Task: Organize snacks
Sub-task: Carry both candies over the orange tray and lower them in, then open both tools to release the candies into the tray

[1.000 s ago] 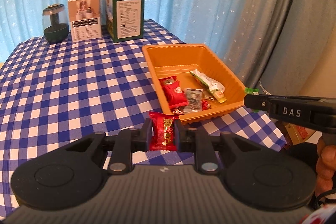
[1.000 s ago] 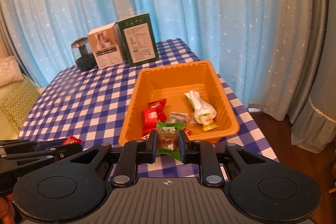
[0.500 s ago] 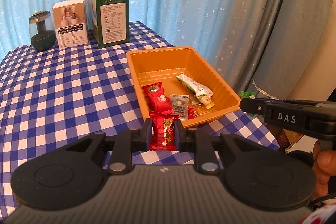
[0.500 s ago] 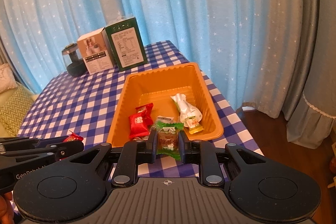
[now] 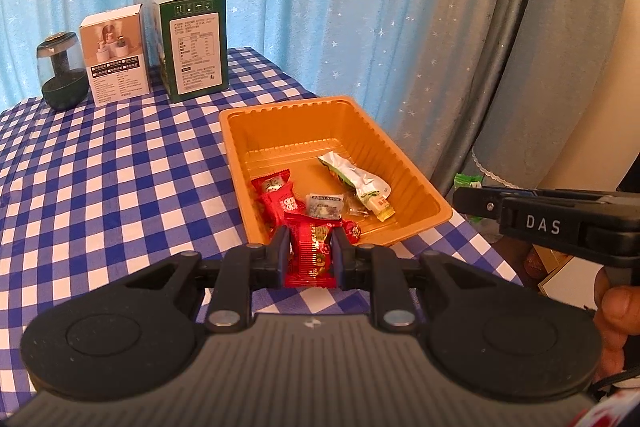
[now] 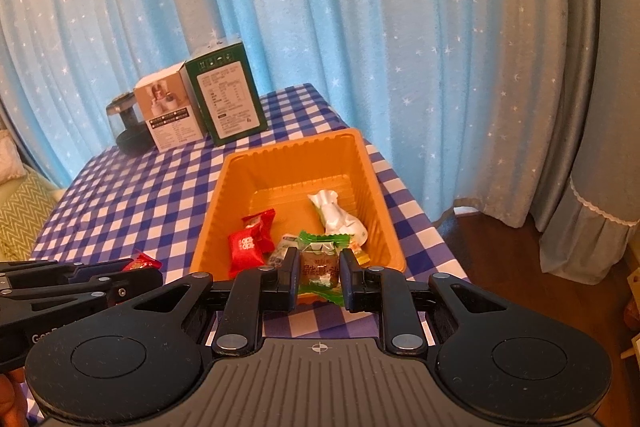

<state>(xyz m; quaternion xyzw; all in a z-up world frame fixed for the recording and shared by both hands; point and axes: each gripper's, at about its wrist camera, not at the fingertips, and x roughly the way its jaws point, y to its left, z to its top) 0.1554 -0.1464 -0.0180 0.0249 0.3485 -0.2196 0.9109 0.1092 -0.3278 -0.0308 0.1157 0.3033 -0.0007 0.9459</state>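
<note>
The left gripper [image 5: 310, 247] pinches one red candy [image 5: 311, 254]; the right gripper [image 6: 319, 273] pinches one green candy [image 6: 320, 267]. One orange tray [image 6: 362, 163] holds about five snacks, and two boxes [image 5: 186, 47] stand behind.

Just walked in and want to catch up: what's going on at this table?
A person is sorting wrapped snacks into an orange tray on a checked tablecloth. The left gripper is shut on a red snack packet, and the right gripper is shut on a green-edged snack packet. Both are held near the tray's near edge, not yet dropped in. Several snacks already lie inside the tray.
</note>
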